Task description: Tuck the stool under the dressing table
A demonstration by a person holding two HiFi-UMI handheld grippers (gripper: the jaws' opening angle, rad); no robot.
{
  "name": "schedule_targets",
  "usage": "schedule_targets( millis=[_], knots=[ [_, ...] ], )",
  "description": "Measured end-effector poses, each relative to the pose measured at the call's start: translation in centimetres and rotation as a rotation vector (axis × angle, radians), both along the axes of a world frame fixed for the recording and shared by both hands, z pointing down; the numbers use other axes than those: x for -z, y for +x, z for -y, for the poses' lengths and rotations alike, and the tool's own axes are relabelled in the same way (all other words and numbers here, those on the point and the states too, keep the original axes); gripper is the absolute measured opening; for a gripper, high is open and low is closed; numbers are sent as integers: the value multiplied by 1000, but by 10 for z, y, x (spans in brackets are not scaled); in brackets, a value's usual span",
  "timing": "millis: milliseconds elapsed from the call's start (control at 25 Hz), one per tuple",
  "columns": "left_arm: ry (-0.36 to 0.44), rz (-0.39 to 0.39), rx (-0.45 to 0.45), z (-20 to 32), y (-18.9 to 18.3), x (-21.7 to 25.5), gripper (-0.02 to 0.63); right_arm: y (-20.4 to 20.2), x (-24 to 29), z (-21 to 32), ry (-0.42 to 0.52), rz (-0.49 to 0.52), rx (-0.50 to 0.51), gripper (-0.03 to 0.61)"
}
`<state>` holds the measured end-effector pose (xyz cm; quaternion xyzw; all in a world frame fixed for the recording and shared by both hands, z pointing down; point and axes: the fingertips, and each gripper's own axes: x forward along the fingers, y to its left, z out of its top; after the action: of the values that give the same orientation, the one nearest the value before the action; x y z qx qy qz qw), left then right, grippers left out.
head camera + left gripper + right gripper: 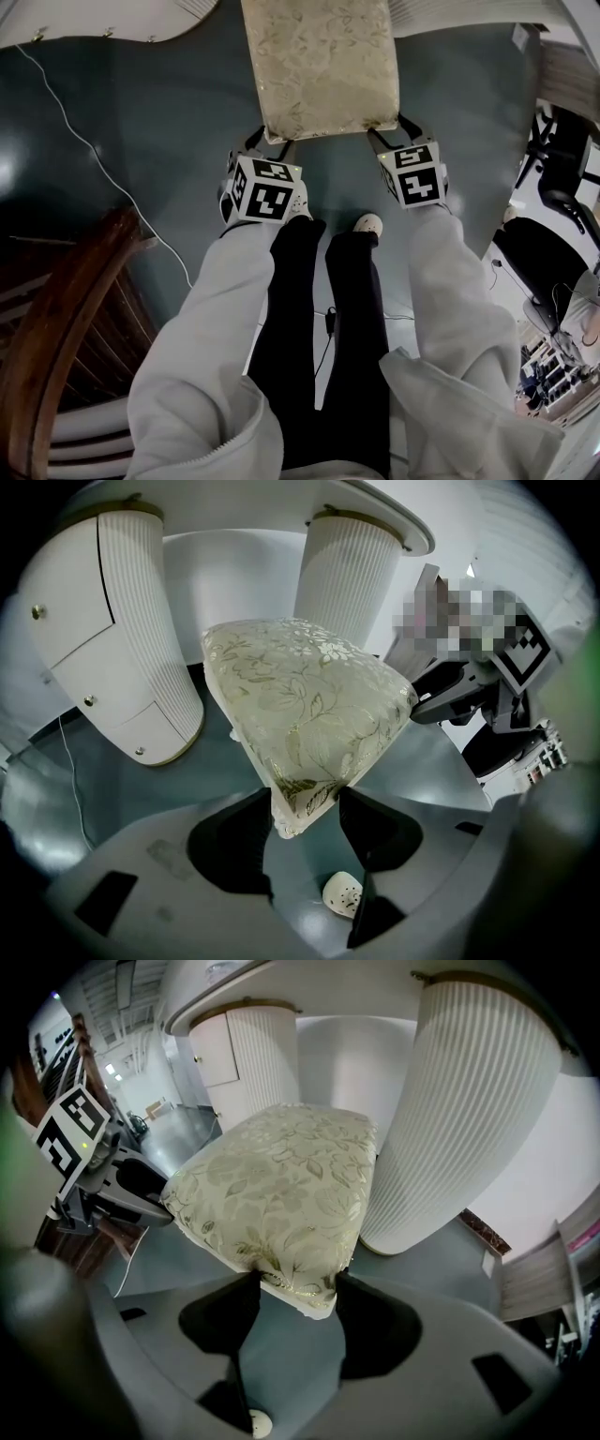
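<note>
Now | left gripper (305, 803) pinches stool (300, 705) corner between fingers (239, 841) | right gripper (295, 1290) likewise

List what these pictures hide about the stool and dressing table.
- Stool legs: head view, covered by its own cushion; far edge cut off by the picture's top.
- Dressing table top surface: both gripper views show only pedestals and underside.
- Right hand-held gripper: left gripper view, partly under a mosaic patch.

Dim, even indoor light; both gripper views bulge, with dark vignetted corners.
</note>
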<state>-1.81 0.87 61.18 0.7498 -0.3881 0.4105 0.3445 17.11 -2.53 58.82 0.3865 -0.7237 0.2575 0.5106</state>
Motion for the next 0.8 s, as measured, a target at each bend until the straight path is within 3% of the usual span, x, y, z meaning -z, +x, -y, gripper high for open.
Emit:
schedule_targets(
  millis=[560,800],
  knots=[
    [60,42,52,2,1,-2,212,-1,-3,4,40,36,58,299],
    [60,52,49,5,-1,1,212,-3,-1,4,46,38,19,301]
  ],
)
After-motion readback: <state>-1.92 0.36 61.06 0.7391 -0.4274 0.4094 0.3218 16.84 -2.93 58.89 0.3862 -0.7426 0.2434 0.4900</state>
